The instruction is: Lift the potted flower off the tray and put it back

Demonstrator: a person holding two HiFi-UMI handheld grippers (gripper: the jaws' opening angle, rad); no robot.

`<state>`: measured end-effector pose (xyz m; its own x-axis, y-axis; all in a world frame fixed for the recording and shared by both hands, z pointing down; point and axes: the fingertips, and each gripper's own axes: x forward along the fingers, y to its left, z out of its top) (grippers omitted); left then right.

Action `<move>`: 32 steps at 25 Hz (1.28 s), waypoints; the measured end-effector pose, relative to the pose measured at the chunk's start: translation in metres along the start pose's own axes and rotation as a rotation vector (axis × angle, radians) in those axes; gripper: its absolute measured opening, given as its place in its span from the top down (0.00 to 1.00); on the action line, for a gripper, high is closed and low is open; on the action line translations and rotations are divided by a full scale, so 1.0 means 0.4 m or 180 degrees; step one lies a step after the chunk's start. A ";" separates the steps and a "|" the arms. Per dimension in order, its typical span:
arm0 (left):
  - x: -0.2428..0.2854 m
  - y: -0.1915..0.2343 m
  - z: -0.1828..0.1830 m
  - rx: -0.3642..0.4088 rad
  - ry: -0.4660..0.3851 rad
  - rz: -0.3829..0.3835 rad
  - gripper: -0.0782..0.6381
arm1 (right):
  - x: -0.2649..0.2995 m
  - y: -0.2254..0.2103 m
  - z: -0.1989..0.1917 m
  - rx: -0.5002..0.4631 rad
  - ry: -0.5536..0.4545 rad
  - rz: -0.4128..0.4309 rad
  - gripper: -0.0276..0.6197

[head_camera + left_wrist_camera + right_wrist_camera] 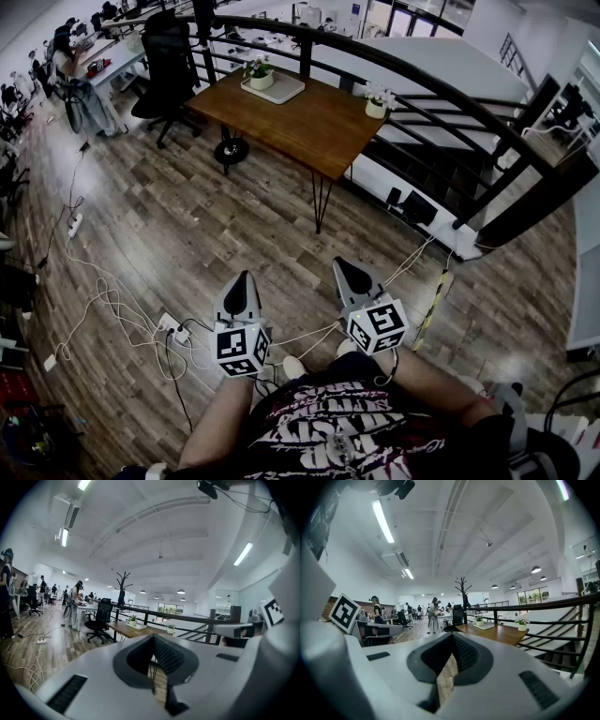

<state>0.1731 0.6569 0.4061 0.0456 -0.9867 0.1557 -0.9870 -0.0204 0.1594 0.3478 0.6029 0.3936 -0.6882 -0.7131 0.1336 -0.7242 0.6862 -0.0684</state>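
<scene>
The potted flower point(260, 73), green leaves in a white pot, stands on a pale tray point(281, 91) at the far end of a wooden table point(309, 127). It shows small and distant in the left gripper view point(133, 620) and in the right gripper view point(479, 620). My left gripper point(247, 275) and right gripper point(343, 263) are side by side over the wood floor, well short of the table, both pointing toward it. Both are shut with nothing between the jaws. Each gripper's own view shows the left gripper point(153, 637) and the right gripper point(452, 636) with dark pads together.
A second white pot of flowers point(378, 101) stands at the table's right edge by a dark curved railing point(431, 84). A black office chair point(169, 66) is left of the table. White cables and a power strip point(173, 328) lie on the floor by my left gripper. People work at desks far left.
</scene>
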 end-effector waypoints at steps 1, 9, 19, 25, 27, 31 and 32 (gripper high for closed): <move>0.000 0.000 0.000 -0.0001 0.0000 -0.0004 0.88 | -0.001 -0.001 0.000 0.0000 -0.0001 -0.0003 0.96; 0.003 0.001 0.005 -0.0007 -0.0005 -0.0060 0.88 | -0.004 0.002 0.007 -0.0002 0.0001 -0.0042 0.96; -0.014 0.038 0.001 -0.0105 -0.0040 -0.0118 0.88 | -0.005 0.042 0.013 0.0015 0.0015 -0.0066 0.96; -0.012 0.066 -0.011 -0.0191 -0.0016 -0.0137 0.88 | 0.012 0.061 0.014 -0.0045 0.0073 -0.0073 0.96; -0.004 0.074 -0.008 -0.0191 -0.0012 -0.0146 0.88 | 0.026 0.062 0.016 -0.0039 0.0084 -0.0074 0.96; 0.018 0.089 -0.013 -0.0179 0.0033 -0.0133 0.88 | 0.064 0.052 0.011 -0.0013 0.0124 -0.0058 0.96; 0.023 0.095 -0.017 -0.0176 0.0047 -0.0124 0.88 | 0.074 0.048 0.007 0.0001 0.0129 -0.0058 0.96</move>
<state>0.1371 0.6479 0.4203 0.0863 -0.9829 0.1627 -0.9744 -0.0493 0.2191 0.3136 0.5945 0.3934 -0.6726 -0.7191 0.1747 -0.7367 0.6730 -0.0660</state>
